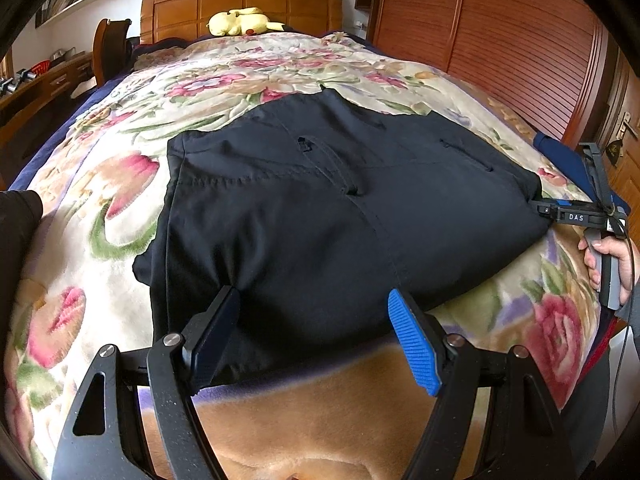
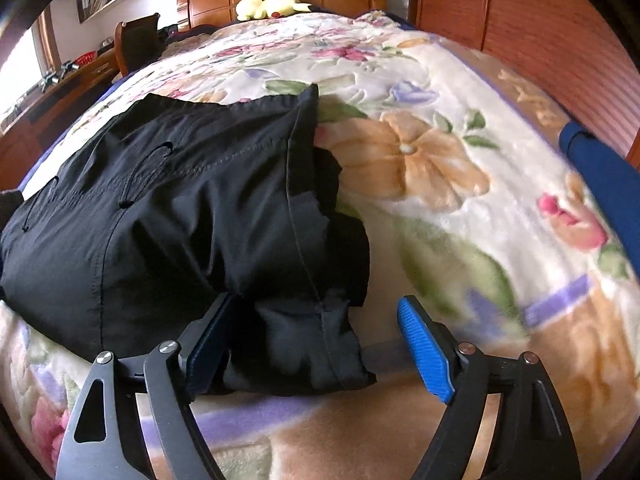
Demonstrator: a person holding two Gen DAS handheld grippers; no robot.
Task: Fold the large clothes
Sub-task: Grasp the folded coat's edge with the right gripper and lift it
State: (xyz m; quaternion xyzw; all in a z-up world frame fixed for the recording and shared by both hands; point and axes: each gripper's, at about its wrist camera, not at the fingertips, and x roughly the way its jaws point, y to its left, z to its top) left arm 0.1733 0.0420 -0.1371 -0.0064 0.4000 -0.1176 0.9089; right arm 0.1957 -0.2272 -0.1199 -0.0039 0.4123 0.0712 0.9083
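A pair of black trousers [image 1: 320,200] lies folded on the floral blanket [image 1: 120,184] of a bed. My left gripper [image 1: 316,336] is open, its fingers astride the near edge of the trousers, with cloth between the pads. In the right wrist view the trousers [image 2: 180,208] lie to the left and middle. My right gripper [image 2: 320,344] is open, with the near right corner of the trousers lying between its fingers. The right gripper also shows in the left wrist view [image 1: 560,214] at the trousers' right edge, held by a hand.
A yellow plush toy [image 1: 240,22] lies by the wooden headboard [image 1: 240,4]. A wooden wardrobe [image 1: 500,32] stands along the right side. A desk and chair [image 1: 108,48] stand at the left. A blue cloth [image 2: 600,172] lies at the bed's right edge.
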